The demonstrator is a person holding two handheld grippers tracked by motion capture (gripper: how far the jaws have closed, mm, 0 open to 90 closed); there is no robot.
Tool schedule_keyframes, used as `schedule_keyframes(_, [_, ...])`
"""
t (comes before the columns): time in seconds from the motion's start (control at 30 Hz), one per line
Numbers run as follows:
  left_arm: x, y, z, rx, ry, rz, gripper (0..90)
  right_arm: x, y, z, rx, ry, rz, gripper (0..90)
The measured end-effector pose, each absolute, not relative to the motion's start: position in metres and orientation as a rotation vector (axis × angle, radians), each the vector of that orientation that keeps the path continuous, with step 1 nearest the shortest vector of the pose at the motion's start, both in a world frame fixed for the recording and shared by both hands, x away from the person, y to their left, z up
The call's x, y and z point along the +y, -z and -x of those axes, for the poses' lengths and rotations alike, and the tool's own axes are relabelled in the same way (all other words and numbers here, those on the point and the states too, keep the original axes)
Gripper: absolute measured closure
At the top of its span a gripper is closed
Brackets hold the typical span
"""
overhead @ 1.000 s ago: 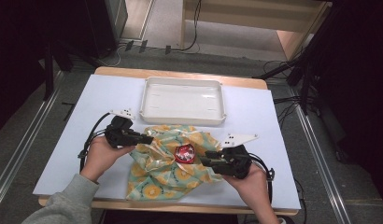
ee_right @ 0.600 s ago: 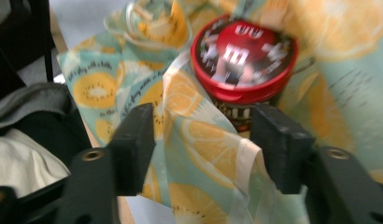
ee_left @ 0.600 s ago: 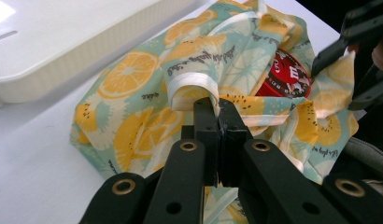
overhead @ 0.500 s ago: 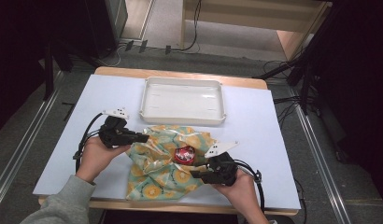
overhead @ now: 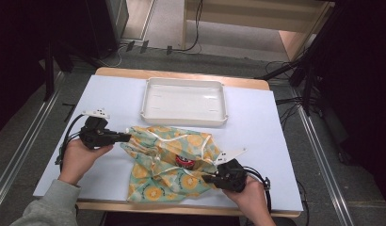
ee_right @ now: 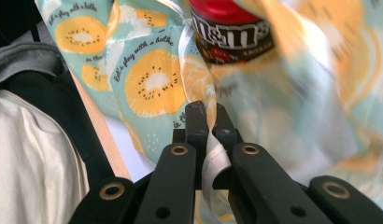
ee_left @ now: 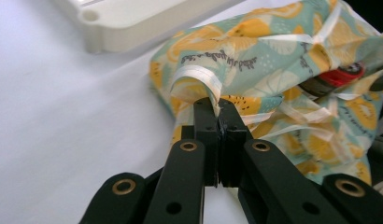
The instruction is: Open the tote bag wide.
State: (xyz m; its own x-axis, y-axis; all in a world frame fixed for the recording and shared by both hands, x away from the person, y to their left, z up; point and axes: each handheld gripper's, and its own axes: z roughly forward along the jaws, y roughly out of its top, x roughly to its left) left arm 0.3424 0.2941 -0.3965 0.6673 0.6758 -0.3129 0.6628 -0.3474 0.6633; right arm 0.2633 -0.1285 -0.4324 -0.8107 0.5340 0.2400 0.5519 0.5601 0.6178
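Observation:
A teal drawstring bag [overhead: 156, 172] printed with orange slices lies crumpled near the table's front. A red-lidded M&M's tub [overhead: 184, 161] shows in its mouth, and again in the right gripper view [ee_right: 227, 28]. My left gripper [overhead: 127, 137] is shut on the bag's left rim. There its jaws [ee_left: 218, 106] pinch the cloth [ee_left: 255, 56] where the white ribbon [ee_left: 199, 74] folds. My right gripper [overhead: 205, 178] has just been closing. It is now shut [ee_right: 208, 109] on the white drawstring ribbon [ee_right: 213, 158] at the bag's right front.
An empty white tray [overhead: 181, 81] stands behind the bag at the table's middle back; its corner [ee_left: 133, 28] shows in the left gripper view. The table's wooden front edge [ee_right: 103, 135] runs close to the right gripper. Cables trail from both grippers.
The left gripper has pulled leftward, stretching the bag's rim. The right gripper has sunk toward the front edge, and its jaws have closed on the ribbon.

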Motion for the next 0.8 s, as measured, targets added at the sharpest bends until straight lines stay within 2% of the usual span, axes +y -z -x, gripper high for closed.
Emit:
schedule_keyframes(0.37, [0.319, 0.406, -0.355, 1.149, -0.091, -2.042, 90.0, -0.153, 0.440, -0.258, -2.735, 1.068, 1.032, 90.0])
schedule_keyframes(0.53, [0.315, 0.409, -0.359, 1.132, -0.038, -2.026, 89.3, -0.156, 0.443, -0.256, -2.725, 1.072, 1.029, 90.0])
schedule_keyframes(0.67, [0.309, 0.408, -0.358, 1.107, -0.029, -2.038, 81.9, -0.153, 0.440, -0.256, -2.728, 1.101, 0.996, 83.1])
schedule_keyframes(0.8, [0.307, 0.405, -0.356, 1.092, -0.022, -2.030, 66.3, -0.150, 0.433, -0.255, -2.731, 1.131, 0.975, 74.7])
